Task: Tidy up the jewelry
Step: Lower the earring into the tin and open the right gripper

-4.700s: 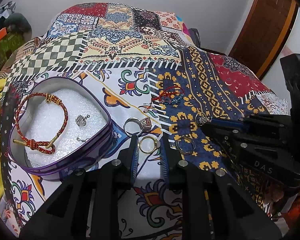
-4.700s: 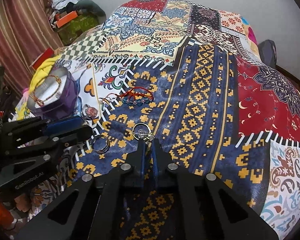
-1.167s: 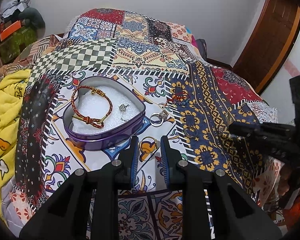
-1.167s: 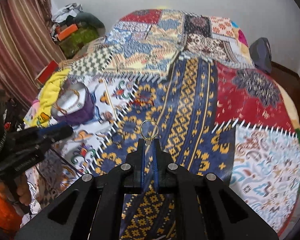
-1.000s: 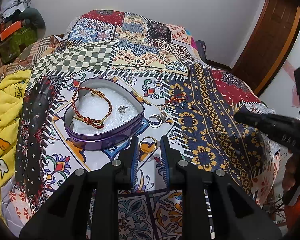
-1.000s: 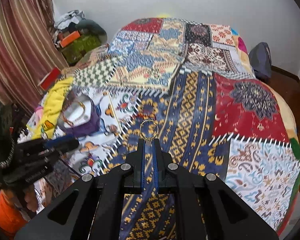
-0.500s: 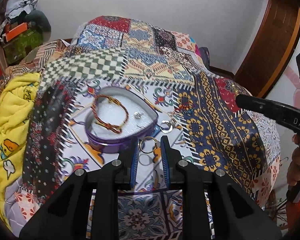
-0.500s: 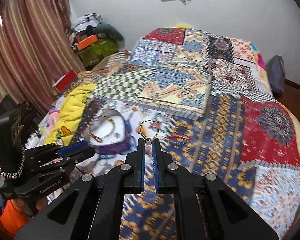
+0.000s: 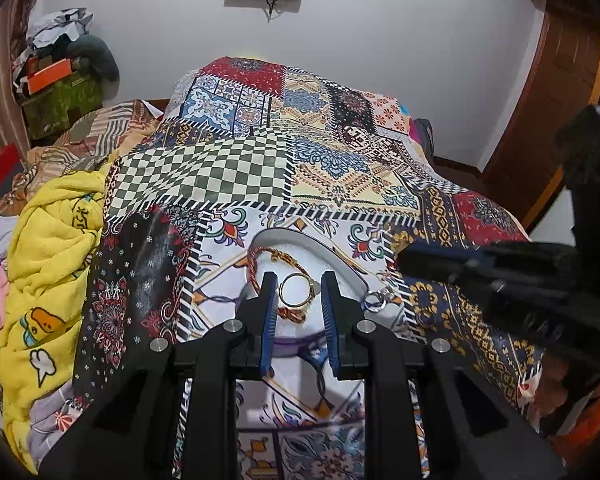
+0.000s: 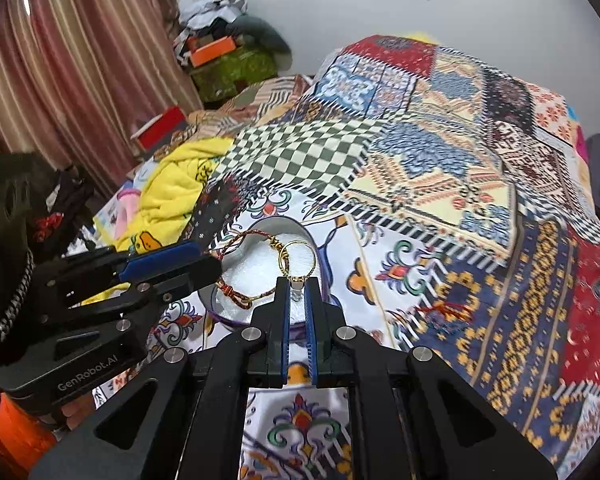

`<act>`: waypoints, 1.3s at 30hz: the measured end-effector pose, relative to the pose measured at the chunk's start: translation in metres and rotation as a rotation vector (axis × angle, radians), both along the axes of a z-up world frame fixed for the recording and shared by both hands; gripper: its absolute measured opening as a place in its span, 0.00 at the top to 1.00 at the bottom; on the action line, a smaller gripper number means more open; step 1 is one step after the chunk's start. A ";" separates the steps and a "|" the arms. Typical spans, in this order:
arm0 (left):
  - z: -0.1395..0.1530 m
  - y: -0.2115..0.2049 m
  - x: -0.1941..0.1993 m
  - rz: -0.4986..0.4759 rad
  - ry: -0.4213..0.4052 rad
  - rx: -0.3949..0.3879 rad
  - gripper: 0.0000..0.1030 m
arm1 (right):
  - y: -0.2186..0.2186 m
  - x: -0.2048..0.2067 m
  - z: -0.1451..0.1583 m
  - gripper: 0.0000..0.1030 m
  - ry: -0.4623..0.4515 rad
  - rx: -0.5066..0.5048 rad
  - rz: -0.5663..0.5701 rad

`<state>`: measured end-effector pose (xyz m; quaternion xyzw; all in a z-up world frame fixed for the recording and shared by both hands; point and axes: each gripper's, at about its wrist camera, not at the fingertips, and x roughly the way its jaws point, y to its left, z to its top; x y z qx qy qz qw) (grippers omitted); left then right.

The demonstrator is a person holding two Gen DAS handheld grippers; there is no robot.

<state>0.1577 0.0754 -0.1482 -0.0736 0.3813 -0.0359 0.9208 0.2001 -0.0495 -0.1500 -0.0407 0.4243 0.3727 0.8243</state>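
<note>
A patchwork quilt [image 9: 228, 176] covers the bed. A yellow blanket [image 9: 52, 240] lies left; striped curtains [image 10: 60, 80] hang far left.

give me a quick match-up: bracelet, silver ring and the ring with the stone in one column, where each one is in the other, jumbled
Things:
1. braided bracelet
2. silver ring
3. gold ring with clear stone

Places:
a. pinched in the right claw
b. lying inside the heart tin
c. on the bedspread beside the tin

Pairs: 1-b, 2-c, 3-a
</note>
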 end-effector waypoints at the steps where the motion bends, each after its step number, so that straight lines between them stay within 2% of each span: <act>1: -0.001 0.001 0.001 0.001 0.002 -0.001 0.80 | 0.002 0.002 -0.001 0.94 -0.001 -0.005 0.005; 12: -0.023 0.002 0.031 -0.031 0.042 0.028 0.80 | 0.013 0.017 -0.011 0.94 0.010 -0.030 0.037; 16: -0.024 0.002 0.035 -0.006 0.044 0.051 0.80 | 0.015 0.021 -0.016 0.94 0.028 -0.035 0.043; 17: -0.023 0.003 0.035 0.001 0.041 0.051 0.79 | 0.016 0.021 -0.016 0.94 0.028 -0.037 0.044; 21: -0.020 0.012 0.032 0.017 0.025 0.022 0.65 | 0.020 0.020 -0.018 0.94 0.029 -0.046 0.056; 30: -0.013 0.029 0.020 0.068 0.006 0.026 0.64 | 0.035 0.016 -0.023 0.94 0.023 -0.103 0.085; 39: -0.021 0.039 0.013 0.091 0.034 0.029 0.64 | 0.037 0.012 -0.021 0.94 0.029 -0.133 0.090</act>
